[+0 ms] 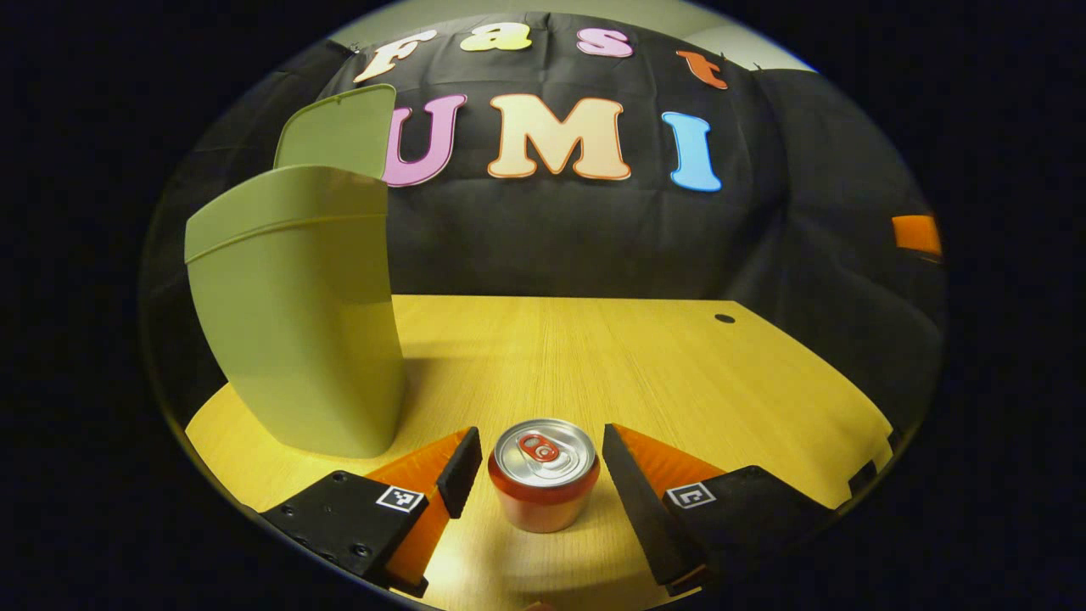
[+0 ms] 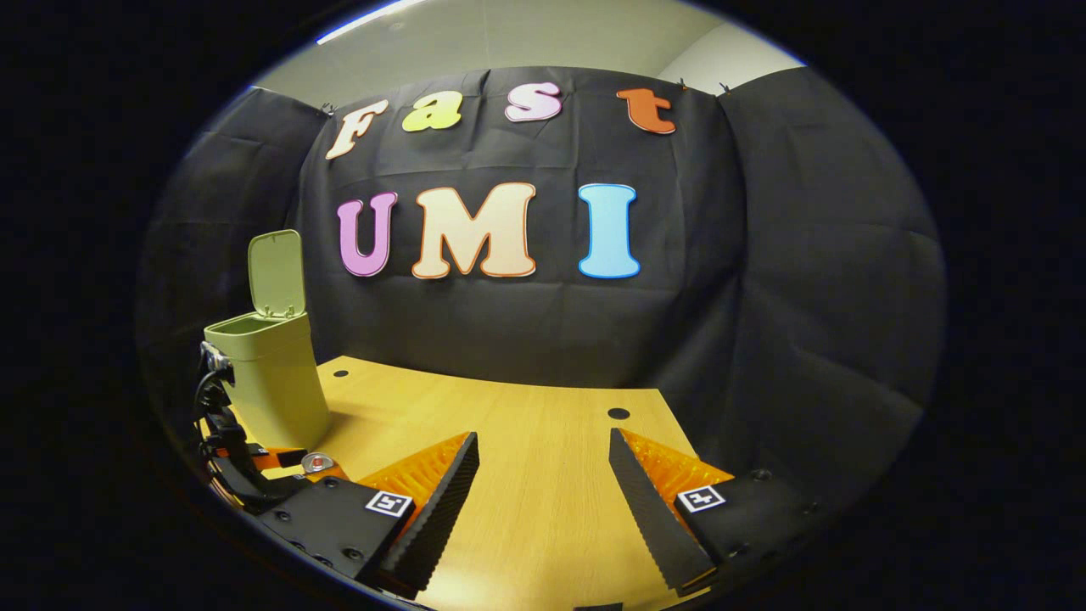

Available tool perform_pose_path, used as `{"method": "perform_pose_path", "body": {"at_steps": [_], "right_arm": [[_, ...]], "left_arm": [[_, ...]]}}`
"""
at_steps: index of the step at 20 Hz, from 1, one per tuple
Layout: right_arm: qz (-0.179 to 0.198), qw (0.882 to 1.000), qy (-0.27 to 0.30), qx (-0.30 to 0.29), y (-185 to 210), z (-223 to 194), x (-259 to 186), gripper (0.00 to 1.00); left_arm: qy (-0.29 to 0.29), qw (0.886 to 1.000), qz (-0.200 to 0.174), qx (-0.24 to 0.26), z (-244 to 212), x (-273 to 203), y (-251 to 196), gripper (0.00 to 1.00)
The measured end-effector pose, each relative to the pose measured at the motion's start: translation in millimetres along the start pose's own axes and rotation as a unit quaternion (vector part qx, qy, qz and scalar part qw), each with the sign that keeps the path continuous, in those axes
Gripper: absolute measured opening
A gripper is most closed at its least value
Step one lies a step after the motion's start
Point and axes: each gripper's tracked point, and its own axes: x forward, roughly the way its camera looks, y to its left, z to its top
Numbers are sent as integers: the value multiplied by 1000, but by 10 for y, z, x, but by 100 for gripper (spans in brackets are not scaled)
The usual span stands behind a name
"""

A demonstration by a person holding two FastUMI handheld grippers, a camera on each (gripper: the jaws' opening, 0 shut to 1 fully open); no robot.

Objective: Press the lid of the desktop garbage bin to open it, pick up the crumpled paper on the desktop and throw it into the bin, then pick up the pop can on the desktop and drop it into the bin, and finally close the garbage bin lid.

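Both left fingers (image 1: pixel 460 472) spread, flanking upright pop can (image 1: pixel 543 473), untouched; right fingers (image 2: pixel 445 492) spread, empty.

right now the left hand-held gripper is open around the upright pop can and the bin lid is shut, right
Not quite: the lid stands open above the bin, as the right gripper view shows. The rest holds: the left hand-held gripper is open, its fingers either side of the upright pop can.

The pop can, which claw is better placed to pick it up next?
Left. The left claw is open around the pop can; the right claw hangs open over bare table.
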Motion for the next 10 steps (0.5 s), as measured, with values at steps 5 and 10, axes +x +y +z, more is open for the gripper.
{"method": "perform_pose_path", "body": {"at_steps": [5,10], "right_arm": [[-2,1000,5,-10,9,-22,-57,97],[14,1000,1,-2,210,-52,-74,97]], "left_arm": [[22,1000,-1,5,-85,91,2,76],[-8,1000,-14,9,326,7,-21,76]]}}
